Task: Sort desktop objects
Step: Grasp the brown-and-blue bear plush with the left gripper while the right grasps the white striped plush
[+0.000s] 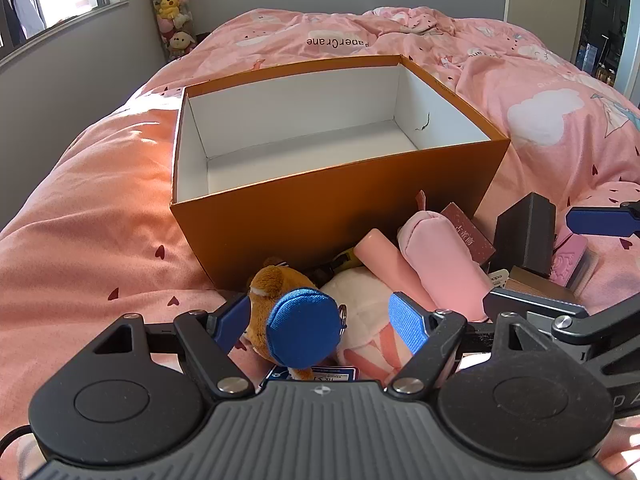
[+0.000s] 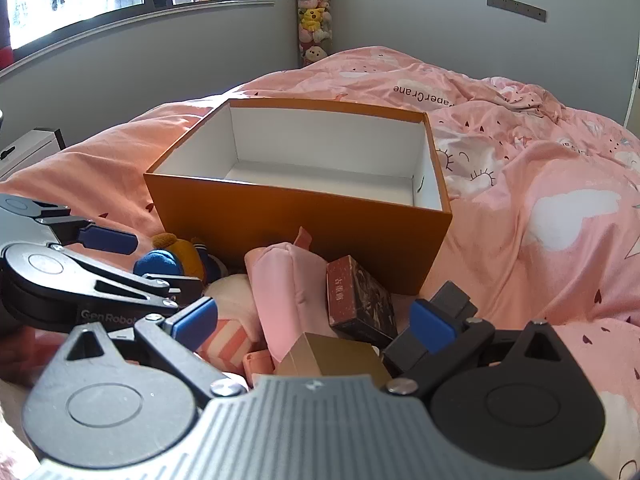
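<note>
An open orange box (image 1: 320, 224) (image 2: 300, 216) with a bare white inside stands on the bed. A heap of objects lies against its near wall. My left gripper (image 1: 320, 320) (image 2: 156, 260) is open, and a brown plush bear with a blue cap (image 1: 300, 328) (image 2: 160, 260) lies between its blue pads. My right gripper (image 2: 316, 326) (image 1: 532, 260) is open over a pink pouch (image 2: 288, 284) (image 1: 440, 260), a dark red box (image 2: 360, 300) (image 1: 468, 232) and a gold box (image 2: 332, 356). A dark grey box (image 1: 524, 236) (image 2: 452, 300) is by its right finger.
A white plush with pink stripes (image 1: 360, 312) (image 2: 232, 300) and a pink cylinder (image 1: 388, 260) lie in the heap. A rumpled pink quilt (image 1: 100, 220) (image 2: 560, 220) covers the bed. A tube of plush toys (image 1: 172, 8) (image 2: 316, 16) stands in the far corner by the window.
</note>
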`<state>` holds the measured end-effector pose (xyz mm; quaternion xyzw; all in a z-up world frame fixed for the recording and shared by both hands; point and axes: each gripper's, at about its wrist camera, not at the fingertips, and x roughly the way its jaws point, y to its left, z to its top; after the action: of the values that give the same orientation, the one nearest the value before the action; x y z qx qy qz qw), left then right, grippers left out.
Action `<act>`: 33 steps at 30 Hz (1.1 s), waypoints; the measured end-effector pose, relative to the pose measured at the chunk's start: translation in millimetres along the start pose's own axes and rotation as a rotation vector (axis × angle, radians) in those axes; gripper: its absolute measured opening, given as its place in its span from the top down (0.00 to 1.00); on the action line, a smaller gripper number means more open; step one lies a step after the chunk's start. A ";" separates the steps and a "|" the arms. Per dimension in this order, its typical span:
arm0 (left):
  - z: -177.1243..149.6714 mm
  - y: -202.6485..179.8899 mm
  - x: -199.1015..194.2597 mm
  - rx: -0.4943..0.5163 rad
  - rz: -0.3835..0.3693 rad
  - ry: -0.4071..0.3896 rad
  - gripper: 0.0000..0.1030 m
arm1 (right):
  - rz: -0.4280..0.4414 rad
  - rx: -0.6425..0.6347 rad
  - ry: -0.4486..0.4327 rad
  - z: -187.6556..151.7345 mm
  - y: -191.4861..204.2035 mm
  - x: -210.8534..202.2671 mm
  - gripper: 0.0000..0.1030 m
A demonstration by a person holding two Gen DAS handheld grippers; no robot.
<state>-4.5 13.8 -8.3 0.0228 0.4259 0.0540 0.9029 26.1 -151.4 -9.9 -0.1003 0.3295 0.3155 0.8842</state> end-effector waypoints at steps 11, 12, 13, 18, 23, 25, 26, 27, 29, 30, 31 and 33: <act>0.4 0.4 1.1 -0.003 -0.001 0.005 0.13 | 0.007 0.007 0.019 -0.3 -0.6 3.2 0.01; 0.4 0.5 1.1 -0.003 -0.001 0.006 0.13 | 0.008 0.008 0.020 -0.5 -0.9 3.4 0.01; 0.4 0.5 1.0 -0.003 -0.001 0.006 0.13 | 0.009 0.008 0.021 -0.6 -1.1 3.5 0.01; 0.4 0.8 1.0 -0.005 -0.005 0.006 0.13 | 0.015 0.015 0.026 -0.2 -2.4 4.5 0.01; 0.9 1.1 0.9 -0.006 -0.010 0.004 0.14 | 0.015 0.016 0.028 -0.3 -2.7 4.8 0.02; 1.4 1.0 0.6 -0.007 -0.013 0.002 0.15 | 0.014 0.017 0.033 -0.3 -2.8 5.2 0.03; 1.5 1.1 0.5 -0.008 -0.016 0.001 0.16 | 0.013 0.016 0.037 -0.5 -2.7 5.8 0.06; 1.7 1.3 0.3 -0.009 -0.020 0.000 0.16 | 0.010 0.014 0.044 -0.7 -2.5 6.7 0.08; 2.5 2.2 0.5 -0.013 -0.023 0.002 0.18 | 0.006 0.008 0.063 -1.1 -1.3 9.6 0.15; 2.6 2.4 1.1 -0.016 -0.023 0.005 0.19 | 0.007 0.004 0.070 -1.3 -0.6 10.7 0.16; 3.0 2.8 1.9 -0.019 -0.023 0.009 0.21 | 0.008 -0.001 0.075 -1.5 0.4 11.4 0.18; 3.6 3.9 2.7 -0.025 -0.019 0.015 0.26 | 0.011 -0.011 0.078 -1.8 2.2 12.0 0.22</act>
<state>-0.3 18.0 -7.7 0.0069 0.4320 0.0508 0.9004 30.8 -144.5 -19.0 -0.1157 0.3624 0.3181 0.8684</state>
